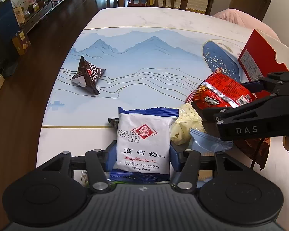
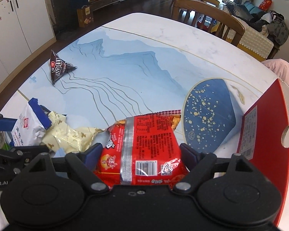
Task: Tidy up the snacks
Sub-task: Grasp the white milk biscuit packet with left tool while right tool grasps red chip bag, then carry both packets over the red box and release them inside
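Left gripper pinching a white-and-blue plastic biscuit packet, just left of a pale yellow foil wrapper. Right gripper clamped on a red crinkly snack bag, right of that wrapper. Left of the wrapper and well apart, a dark brown pyramid candy pouch on the blue-printed table mat.

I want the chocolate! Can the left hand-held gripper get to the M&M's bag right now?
Probably not yet: the left hand-held gripper already has the biscuit packet between its fingers, though the table toward the M&M's bag looks free.

Right gripper fingers flanking a red snack bag on the table; cream packet, white biscuit packet, dark candy bag leftward; red box rightward.
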`<state>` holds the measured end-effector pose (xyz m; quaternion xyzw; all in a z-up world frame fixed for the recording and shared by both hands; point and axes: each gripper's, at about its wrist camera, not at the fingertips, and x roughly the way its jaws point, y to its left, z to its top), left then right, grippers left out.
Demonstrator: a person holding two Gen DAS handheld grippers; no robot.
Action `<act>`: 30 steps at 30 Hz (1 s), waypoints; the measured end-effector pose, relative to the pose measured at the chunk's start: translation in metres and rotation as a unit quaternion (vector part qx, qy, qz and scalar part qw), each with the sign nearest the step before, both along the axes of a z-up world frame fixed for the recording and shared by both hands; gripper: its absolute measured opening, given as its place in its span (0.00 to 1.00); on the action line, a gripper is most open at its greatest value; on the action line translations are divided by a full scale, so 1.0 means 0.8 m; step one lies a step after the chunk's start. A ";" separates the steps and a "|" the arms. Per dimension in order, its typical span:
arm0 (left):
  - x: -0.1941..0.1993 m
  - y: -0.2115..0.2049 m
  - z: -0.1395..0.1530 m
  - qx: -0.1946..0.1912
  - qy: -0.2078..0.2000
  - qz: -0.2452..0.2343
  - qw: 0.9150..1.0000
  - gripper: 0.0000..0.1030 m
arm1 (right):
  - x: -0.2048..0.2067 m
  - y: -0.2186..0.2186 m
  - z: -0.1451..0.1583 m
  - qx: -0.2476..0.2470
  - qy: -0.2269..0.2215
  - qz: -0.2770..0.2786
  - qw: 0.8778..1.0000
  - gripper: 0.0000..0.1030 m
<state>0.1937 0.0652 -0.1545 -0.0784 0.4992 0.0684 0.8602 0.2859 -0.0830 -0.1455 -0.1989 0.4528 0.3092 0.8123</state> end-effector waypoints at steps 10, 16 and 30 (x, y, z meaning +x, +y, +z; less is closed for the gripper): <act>-0.002 0.004 0.013 -0.011 -0.007 0.008 1.000 0.49 | -0.009 -0.007 0.017 0.009 -0.025 -0.016 1.000 0.74; -0.008 0.007 0.033 -0.020 -0.017 0.011 1.000 0.49 | -0.017 -0.020 0.041 0.022 -0.035 -0.032 0.999 0.74; -0.041 -0.017 0.116 -0.030 -0.043 -0.020 0.998 0.49 | -0.090 -0.087 0.143 0.079 -0.060 -0.080 0.992 0.74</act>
